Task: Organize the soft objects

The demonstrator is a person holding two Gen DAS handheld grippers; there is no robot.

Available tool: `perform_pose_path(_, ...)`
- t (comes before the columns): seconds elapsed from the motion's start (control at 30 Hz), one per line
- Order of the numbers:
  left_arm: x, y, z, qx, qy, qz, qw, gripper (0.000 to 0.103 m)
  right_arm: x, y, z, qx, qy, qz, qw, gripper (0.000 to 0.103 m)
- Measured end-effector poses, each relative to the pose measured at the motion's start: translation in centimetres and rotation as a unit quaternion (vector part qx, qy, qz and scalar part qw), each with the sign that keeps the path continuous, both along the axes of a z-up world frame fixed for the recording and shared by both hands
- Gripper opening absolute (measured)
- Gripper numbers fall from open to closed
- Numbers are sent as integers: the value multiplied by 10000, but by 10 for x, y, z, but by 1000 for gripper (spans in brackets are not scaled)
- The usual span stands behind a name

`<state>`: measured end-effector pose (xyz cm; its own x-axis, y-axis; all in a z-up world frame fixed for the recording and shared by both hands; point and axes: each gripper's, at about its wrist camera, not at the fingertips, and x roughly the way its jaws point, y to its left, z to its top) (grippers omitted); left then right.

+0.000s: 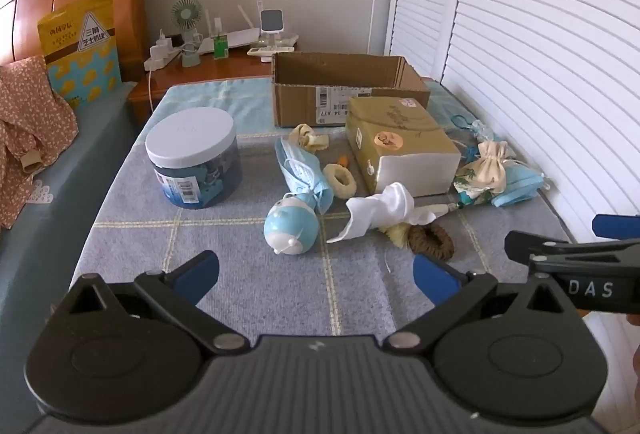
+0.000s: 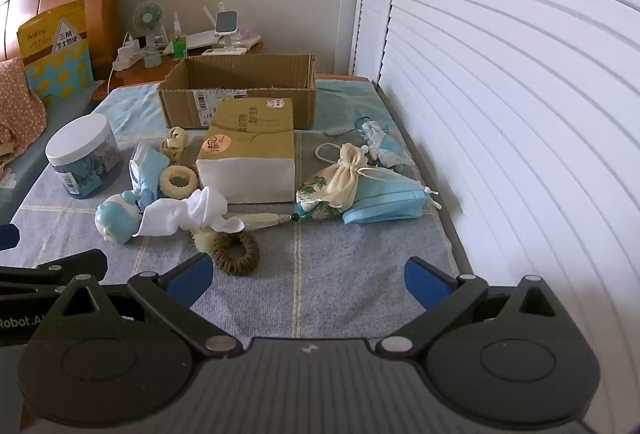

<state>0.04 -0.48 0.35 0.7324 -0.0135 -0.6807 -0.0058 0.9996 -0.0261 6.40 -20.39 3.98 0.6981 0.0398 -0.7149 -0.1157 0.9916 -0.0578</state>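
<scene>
Both tongs released, jaws spread wide, nothing between them: left gripper (image 1: 316, 276) and right gripper (image 2: 308, 276) hover over the checked blanket (image 2: 340, 262). Left view alone shows the right gripper from the side at the frame edge. Right view alone shows inside the cardboard box (image 2: 240, 90): visible part bare. Lidded jar (image 1: 194, 158) holds dark items, unclear. Soft objects lie loose before the box: white cloth (image 2: 188, 212), brown scrunchie (image 2: 236, 252), blue masks (image 2: 384, 204), drawstring pouch (image 2: 344, 178).
</scene>
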Motion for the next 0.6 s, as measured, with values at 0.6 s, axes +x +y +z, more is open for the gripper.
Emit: perform_pose_path(0.6,-2,1,3,-25,-27,-11,10000,102,-1,1,3,-32,-48,-45,10000,103)
